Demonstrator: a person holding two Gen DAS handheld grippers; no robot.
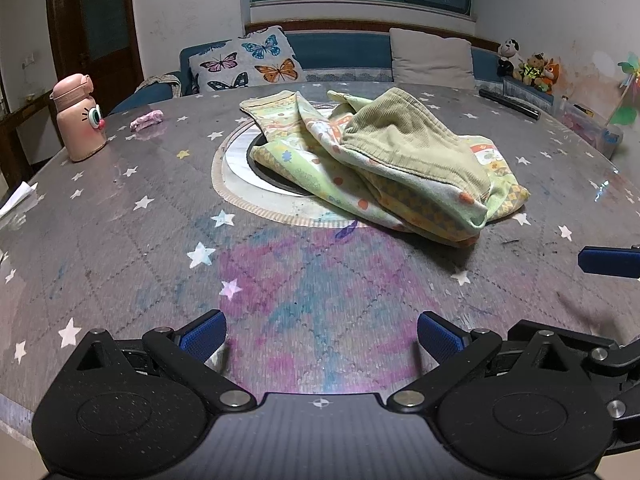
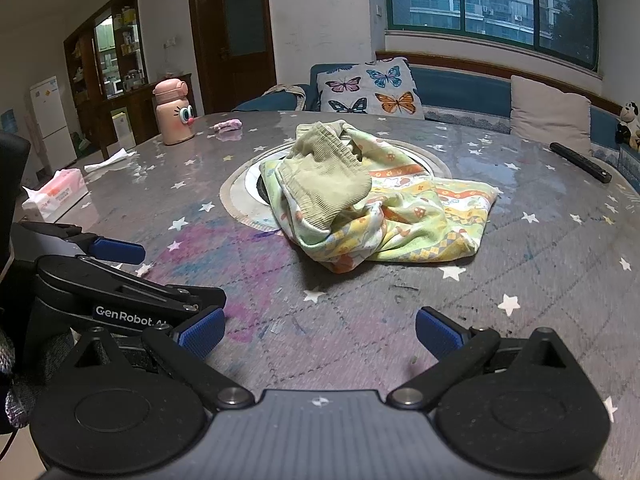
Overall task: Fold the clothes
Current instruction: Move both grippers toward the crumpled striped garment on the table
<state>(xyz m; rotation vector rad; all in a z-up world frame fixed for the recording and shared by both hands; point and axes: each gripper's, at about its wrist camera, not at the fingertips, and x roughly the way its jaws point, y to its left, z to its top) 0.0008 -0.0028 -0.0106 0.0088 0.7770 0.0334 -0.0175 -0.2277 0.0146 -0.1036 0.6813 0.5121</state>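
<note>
A crumpled heap of clothes lies mid-table: an olive corduroy garment (image 1: pixel 404 136) (image 2: pixel 324 176) sits on top of a pale green and yellow cartoon-print garment (image 1: pixel 320 168) (image 2: pixel 424 216). The heap partly covers a round inset (image 1: pixel 240 164) in the table (image 1: pixel 120 248). My left gripper (image 1: pixel 320 336) is open above the stained cloth cover, short of the heap, with nothing between its fingers. My right gripper (image 2: pixel 320 332) is open and empty too, at a similar distance. A blue pad (image 2: pixel 118 250) of the left gripper shows at the left of the right wrist view, and a blue pad (image 1: pixel 608 262) of the right gripper shows at the right edge of the left wrist view.
A pink cartoon-eyed bottle (image 1: pixel 78 120) (image 2: pixel 174 112) and a small pink cloth (image 1: pixel 147 120) stand at the far left. A tissue pack (image 2: pixel 56 194) and loose paper (image 2: pixel 108 162) lie near the left edge. A black bar (image 2: pixel 580 162) lies far right. A sofa with cushions (image 1: pixel 248 60) is behind the table.
</note>
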